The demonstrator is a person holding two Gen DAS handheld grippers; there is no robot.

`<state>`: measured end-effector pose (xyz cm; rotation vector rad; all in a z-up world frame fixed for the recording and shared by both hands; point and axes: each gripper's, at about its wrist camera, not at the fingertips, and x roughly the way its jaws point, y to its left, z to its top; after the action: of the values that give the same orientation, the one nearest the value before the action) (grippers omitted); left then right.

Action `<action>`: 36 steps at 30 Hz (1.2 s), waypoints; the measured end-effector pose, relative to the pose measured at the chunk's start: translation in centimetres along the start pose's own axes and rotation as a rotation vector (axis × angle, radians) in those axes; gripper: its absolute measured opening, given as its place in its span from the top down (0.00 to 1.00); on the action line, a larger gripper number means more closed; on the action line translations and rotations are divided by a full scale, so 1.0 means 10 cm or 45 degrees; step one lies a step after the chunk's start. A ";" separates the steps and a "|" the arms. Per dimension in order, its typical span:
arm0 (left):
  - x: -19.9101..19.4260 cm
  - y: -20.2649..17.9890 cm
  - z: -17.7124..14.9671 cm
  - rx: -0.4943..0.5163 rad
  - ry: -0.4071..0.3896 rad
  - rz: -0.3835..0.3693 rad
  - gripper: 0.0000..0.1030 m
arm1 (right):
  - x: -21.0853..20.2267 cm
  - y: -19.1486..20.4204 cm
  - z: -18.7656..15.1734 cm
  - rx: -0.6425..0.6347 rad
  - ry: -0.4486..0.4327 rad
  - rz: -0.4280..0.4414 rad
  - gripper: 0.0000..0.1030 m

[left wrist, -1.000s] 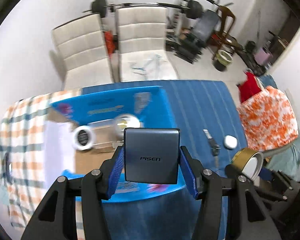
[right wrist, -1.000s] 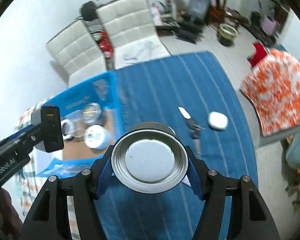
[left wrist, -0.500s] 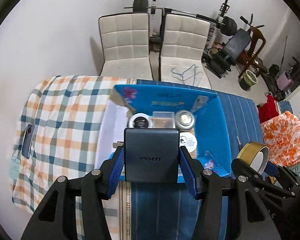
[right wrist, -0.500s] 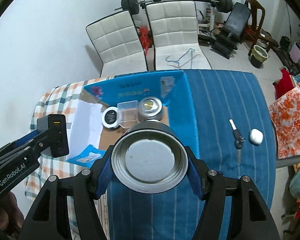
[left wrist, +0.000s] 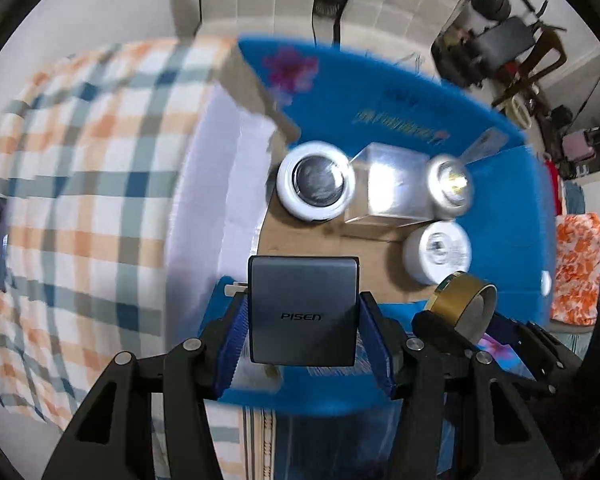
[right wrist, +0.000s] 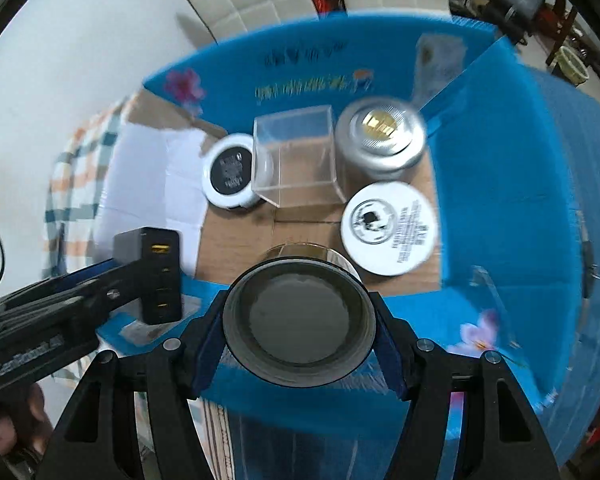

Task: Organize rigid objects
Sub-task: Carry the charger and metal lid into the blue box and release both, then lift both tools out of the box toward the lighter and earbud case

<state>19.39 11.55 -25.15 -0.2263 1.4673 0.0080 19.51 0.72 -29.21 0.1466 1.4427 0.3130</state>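
Left gripper point(left wrist: 303, 334) pinches a dark grey, flat, square-cornered charger block marked PISEN point(left wrist: 302, 310), blue pads pressed on both its sides. In the right wrist view its end face shows stacked ports, the top one orange. It hangs over the near-left edge of the open blue cardboard box point(right wrist: 512, 184).

Right gripper point(right wrist: 299, 330) clamps a round gold-banded metal tin point(right wrist: 299, 320), grey bottom toward the camera, over the near edge of the same box.

Box contents, on the bare brown floor:
- white-rimmed round jar with black lid point(right wrist: 232, 176), far left
- clear plastic cube point(right wrist: 296, 160), just beside that jar
- silver round tin with gold centre point(right wrist: 382, 138), far right
- white round labelled lid-top container point(right wrist: 389, 229), near right

Box stands on a blue striped cloth point(left wrist: 340, 448), beside a plaid cloth point(left wrist: 80, 168).
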 end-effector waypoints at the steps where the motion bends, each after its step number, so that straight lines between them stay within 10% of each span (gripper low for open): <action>1: 0.10 0.02 0.03 -0.002 0.022 0.002 0.50 | 0.08 0.00 0.02 -0.001 0.011 -0.010 0.34; 17: 0.57 -0.06 0.23 0.062 0.194 0.007 0.50 | 0.76 -0.11 0.23 0.002 0.236 -0.109 0.33; 20: 0.47 -0.08 0.23 0.076 0.170 0.041 0.50 | 0.75 -0.15 0.22 0.017 0.252 -0.121 0.17; 24: 0.35 -0.09 0.19 0.057 0.143 0.048 0.16 | 0.66 -0.19 0.19 0.003 0.234 -0.130 0.12; 36: -0.38 -0.08 -0.20 0.045 -0.030 0.098 0.00 | -0.10 -0.25 -0.05 -0.014 0.053 -0.224 0.12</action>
<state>17.15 11.01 -21.42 -0.1404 1.4508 0.0474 19.27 -2.03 -28.99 0.0040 1.4840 0.1810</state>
